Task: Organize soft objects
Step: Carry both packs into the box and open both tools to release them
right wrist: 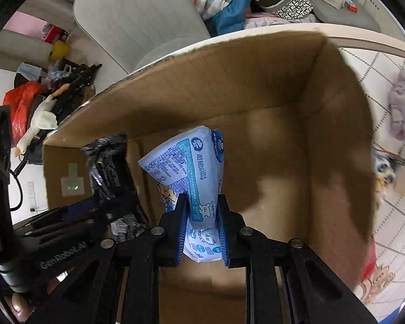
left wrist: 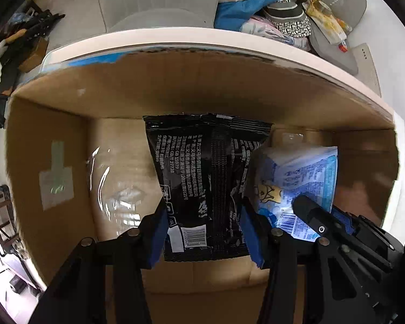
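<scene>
Only our right view shows the grey cloth (right wrist: 403, 102) outside the box (right wrist: 256, 86). Inside the box, our left gripper (left wrist: 203, 232) pinches the black pack (left wrist: 202, 178); our right gripper (right wrist: 201, 232) pinches the blue pack (right wrist: 191, 178) beside it.

Our left gripper (left wrist: 203, 232) sits at the bottom centre of its own view, blue pads (left wrist: 159, 239) clamped on a black packet (left wrist: 202, 183). Our right gripper (right wrist: 202, 232), bottom centre of its view, pinches a light-blue packet (right wrist: 191, 178). The two grippers sit side by side, close together, both pointing forward.
</scene>
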`<action>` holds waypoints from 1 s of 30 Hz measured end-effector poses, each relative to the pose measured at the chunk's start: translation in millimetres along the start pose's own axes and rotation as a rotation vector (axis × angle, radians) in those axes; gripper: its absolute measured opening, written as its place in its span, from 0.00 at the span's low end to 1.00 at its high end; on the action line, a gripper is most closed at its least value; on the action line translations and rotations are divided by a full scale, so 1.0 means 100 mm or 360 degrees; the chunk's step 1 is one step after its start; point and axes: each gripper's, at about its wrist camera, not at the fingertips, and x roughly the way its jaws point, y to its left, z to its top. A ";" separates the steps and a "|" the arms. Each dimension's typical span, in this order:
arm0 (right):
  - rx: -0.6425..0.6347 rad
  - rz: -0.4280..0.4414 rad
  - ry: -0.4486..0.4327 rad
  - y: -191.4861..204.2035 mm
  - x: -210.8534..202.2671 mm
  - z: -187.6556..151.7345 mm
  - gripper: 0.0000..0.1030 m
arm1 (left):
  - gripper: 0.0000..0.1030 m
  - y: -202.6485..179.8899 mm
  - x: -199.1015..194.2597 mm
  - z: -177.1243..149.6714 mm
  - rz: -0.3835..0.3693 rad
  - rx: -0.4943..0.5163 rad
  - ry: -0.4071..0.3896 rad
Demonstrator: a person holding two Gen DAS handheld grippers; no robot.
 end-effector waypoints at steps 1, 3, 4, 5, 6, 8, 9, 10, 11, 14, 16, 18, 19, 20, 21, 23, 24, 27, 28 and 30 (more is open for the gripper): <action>-0.0005 -0.0001 0.0005 -0.01 0.06 0.03 0.24 | 0.49 0.02 0.02 0.01 0.0014 0.0000 0.0004; -0.0037 -0.0032 0.0005 0.00 0.11 0.06 0.32 | 0.50 0.06 0.04 0.02 0.0036 -0.0025 0.0013; -0.0048 -0.0040 0.0006 0.00 0.13 0.06 0.35 | 0.50 0.09 0.05 0.03 0.0030 -0.0036 0.0017; -0.0054 -0.0051 0.0010 0.01 0.15 0.07 0.40 | 0.50 0.11 0.04 0.02 0.0019 -0.0049 0.0019; -0.0056 -0.0076 0.0009 0.01 0.15 0.08 0.46 | 0.50 0.13 0.02 0.01 0.0015 -0.0059 0.0016; -0.0059 -0.0109 -0.0014 0.00 0.11 0.09 0.59 | 0.53 0.17 -0.03 -0.04 0.0028 -0.0074 0.0003; -0.0064 -0.0127 -0.0019 0.01 0.08 0.08 0.65 | 0.57 0.19 -0.06 -0.07 0.0029 -0.0072 -0.0007; -0.0066 -0.0141 -0.0023 0.03 0.05 0.05 0.67 | 0.60 0.21 -0.11 -0.11 0.0047 -0.0068 -0.0025; -0.0078 -0.0158 -0.0029 0.05 0.01 0.04 0.70 | 0.66 0.23 -0.13 -0.13 0.0068 -0.0066 -0.0043; -0.0149 -0.0275 -0.0053 0.15 -0.12 -0.06 0.76 | 0.72 0.29 -0.30 -0.25 0.0150 -0.0045 -0.0132; -0.0188 -0.0330 -0.0062 0.21 -0.19 -0.15 0.84 | 0.84 0.29 -0.40 -0.34 0.0259 -0.0035 -0.0187; -0.0215 -0.0415 -0.0087 0.24 -0.30 -0.25 0.95 | 0.91 0.32 -0.52 -0.49 0.0309 -0.0027 -0.0256; -0.0220 -0.0441 -0.0096 0.25 -0.33 -0.28 0.99 | 0.93 0.32 -0.53 -0.51 0.0311 -0.0029 -0.0270; -0.0228 -0.0472 -0.0113 0.26 -0.38 -0.32 1.00 | 0.96 0.33 -0.57 -0.57 0.0311 -0.0033 -0.0278; -0.0243 -0.0494 -0.0129 0.27 -0.42 -0.37 1.00 | 0.96 0.35 -0.60 -0.63 0.0301 -0.0038 -0.0284; -0.0276 -0.0522 -0.0147 0.31 -0.50 -0.50 1.00 | 0.96 0.37 -0.67 -0.73 0.0290 -0.0046 -0.0308; -0.0286 -0.0528 -0.0151 0.33 -0.56 -0.58 1.00 | 0.96 0.38 -0.72 -0.81 0.0283 -0.0054 -0.0323; -0.0313 -0.0533 -0.0198 0.36 -0.76 -0.75 1.00 | 0.96 0.41 -0.88 -1.02 0.0248 -0.0080 -0.0358; -0.0322 -0.0536 -0.0213 0.37 -0.84 -0.82 1.00 | 0.96 0.40 -0.95 -1.08 0.0237 -0.0085 -0.0382; -0.0323 -0.0510 -0.0230 0.38 -0.97 -0.96 1.00 | 0.96 0.38 -1.08 -1.20 0.0241 -0.0065 -0.0424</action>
